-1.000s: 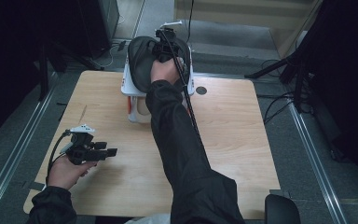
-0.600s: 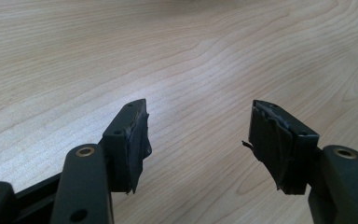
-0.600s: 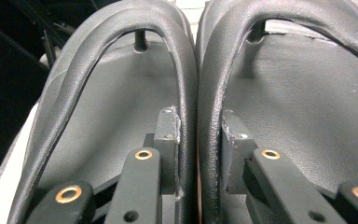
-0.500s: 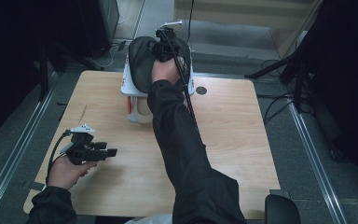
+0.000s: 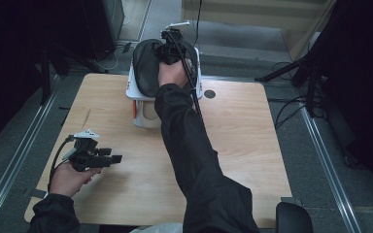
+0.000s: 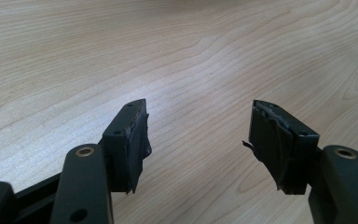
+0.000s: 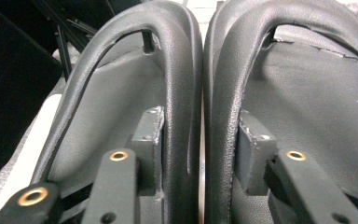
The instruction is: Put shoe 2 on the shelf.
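A pair of black slippers rests on a white stand at the table's far edge. My right gripper reaches over them. In the right gripper view the two black leather straps lie side by side, and the right gripper is shut on both, one jaw against each strap's inner side. My left gripper hovers low over the table's front left, pointing right. Its jaws stand wide apart in the left gripper view, with bare wood between them.
The light wooden table has a round cable hole right of the stand. My right sleeve crosses the table's middle. A dark chair part sits off the front right corner. Metal floor rails run along both sides.
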Tool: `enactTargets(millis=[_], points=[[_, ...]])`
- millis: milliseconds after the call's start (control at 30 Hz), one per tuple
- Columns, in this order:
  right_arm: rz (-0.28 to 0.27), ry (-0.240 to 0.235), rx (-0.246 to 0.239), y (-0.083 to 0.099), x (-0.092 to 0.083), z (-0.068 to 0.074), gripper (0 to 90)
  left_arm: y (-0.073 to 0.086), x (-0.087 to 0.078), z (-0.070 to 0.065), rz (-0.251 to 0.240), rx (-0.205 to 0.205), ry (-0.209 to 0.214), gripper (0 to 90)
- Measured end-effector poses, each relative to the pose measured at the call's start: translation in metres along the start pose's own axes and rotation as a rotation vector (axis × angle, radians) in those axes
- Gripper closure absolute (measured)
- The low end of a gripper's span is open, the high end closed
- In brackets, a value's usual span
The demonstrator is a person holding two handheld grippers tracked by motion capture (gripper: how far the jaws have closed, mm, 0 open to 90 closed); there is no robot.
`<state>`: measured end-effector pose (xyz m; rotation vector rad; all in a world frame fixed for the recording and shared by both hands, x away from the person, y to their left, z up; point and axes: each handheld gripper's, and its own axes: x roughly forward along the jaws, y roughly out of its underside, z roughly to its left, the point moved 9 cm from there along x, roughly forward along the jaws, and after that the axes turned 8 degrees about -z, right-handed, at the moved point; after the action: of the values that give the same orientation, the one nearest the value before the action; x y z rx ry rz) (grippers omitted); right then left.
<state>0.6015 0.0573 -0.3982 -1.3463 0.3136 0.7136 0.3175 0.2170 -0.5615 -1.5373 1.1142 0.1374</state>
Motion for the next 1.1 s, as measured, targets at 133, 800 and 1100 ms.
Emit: enactTargets(millis=[133,800,1100], points=[[0.001,-0.011,-0.006,0.0,-0.004,-0.002,54.0,0.0,0.0,-0.001,0.001,-0.001,0.001,38.1],[0.042,-0.148,-0.069,0.014,-0.023,-0.009,50.7,0.0,0.001,0.002,0.004,-0.002,-0.01,38.0],[0.062,-0.262,-0.15,0.023,-0.04,-0.01,49.4,0.0,0.002,0.003,0.004,-0.005,-0.018,38.0]])
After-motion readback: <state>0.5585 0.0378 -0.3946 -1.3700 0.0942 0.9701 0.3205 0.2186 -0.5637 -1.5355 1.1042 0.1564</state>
